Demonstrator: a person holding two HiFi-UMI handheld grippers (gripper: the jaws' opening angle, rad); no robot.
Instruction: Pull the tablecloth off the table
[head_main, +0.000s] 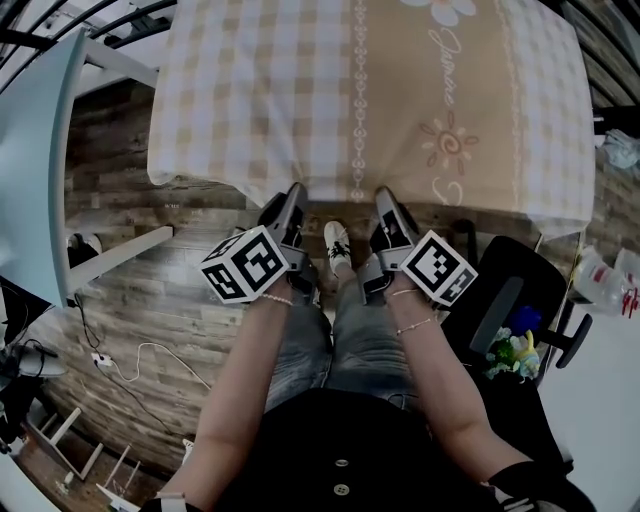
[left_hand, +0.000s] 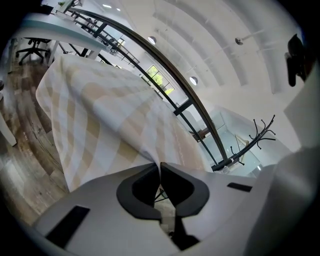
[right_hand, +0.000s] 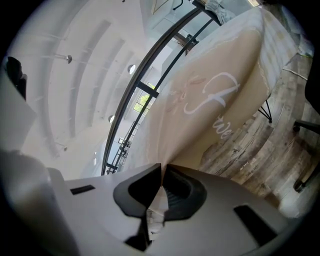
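1. The tablecloth (head_main: 380, 90) is spread over the table and hides it. Its near hem hangs toward the person, checked on the left and beige with flower print on the right.
2. It looks light, soft and limp, so it should slide easily and bunch rather than keep its shape. The near hem is the best hold, at two spots so the cloth draws evenly.
3. The left gripper (head_main: 293, 195) and right gripper (head_main: 385, 198) sit side by side, their fingers (left_hand: 142, 182) pinched shut on that hem.
4. The head view shows the whole spread. Only the gripper views show cloth clamped between the pads, rising taut from each pinch.
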